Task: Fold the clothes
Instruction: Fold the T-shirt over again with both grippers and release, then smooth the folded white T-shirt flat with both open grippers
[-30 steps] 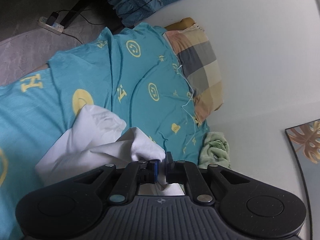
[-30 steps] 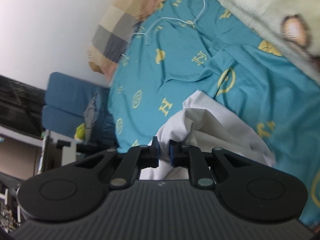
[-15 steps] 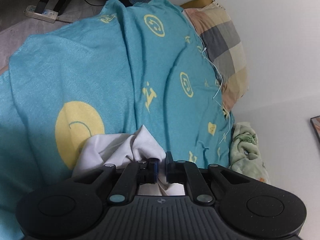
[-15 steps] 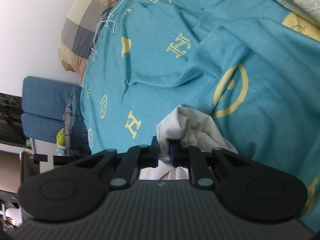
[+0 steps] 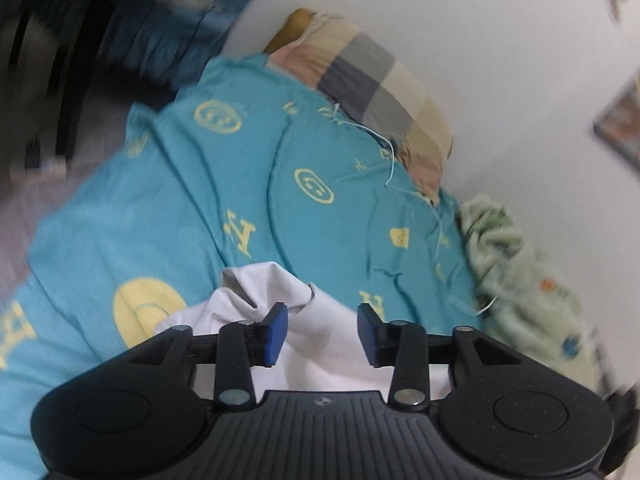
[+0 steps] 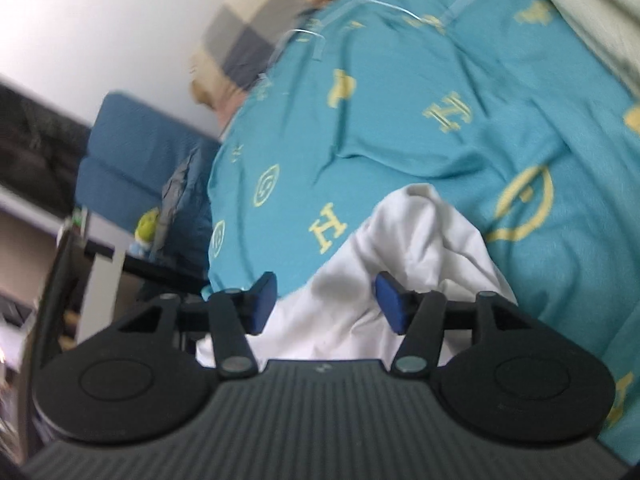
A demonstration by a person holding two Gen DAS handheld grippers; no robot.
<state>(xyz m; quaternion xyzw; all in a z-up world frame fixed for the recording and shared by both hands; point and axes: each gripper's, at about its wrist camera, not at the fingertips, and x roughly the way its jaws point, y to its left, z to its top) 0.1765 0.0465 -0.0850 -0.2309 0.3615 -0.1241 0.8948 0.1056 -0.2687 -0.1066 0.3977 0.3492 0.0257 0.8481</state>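
Observation:
A white garment (image 5: 280,300) lies bunched on the teal bed sheet (image 5: 180,208) with yellow logos. My left gripper (image 5: 322,332) is open, its blue pads apart just above the white cloth. In the right wrist view the same white garment (image 6: 416,248) lies crumpled on the teal sheet (image 6: 400,112). My right gripper (image 6: 326,304) is open too, jaws wide on either side of a fold, holding nothing. Both views are blurred by motion.
A checked pillow (image 5: 384,80) lies at the head of the bed against the white wall. A pale green blanket (image 5: 516,272) is bunched at the bed's right side. A blue chair (image 6: 132,160) and dark furniture stand beside the bed. A cream blanket (image 6: 580,0) lies at the top right.
Both grippers have opened and let go of the white garment, which now lies on the sheet. Both cameras have pulled back and tilted.

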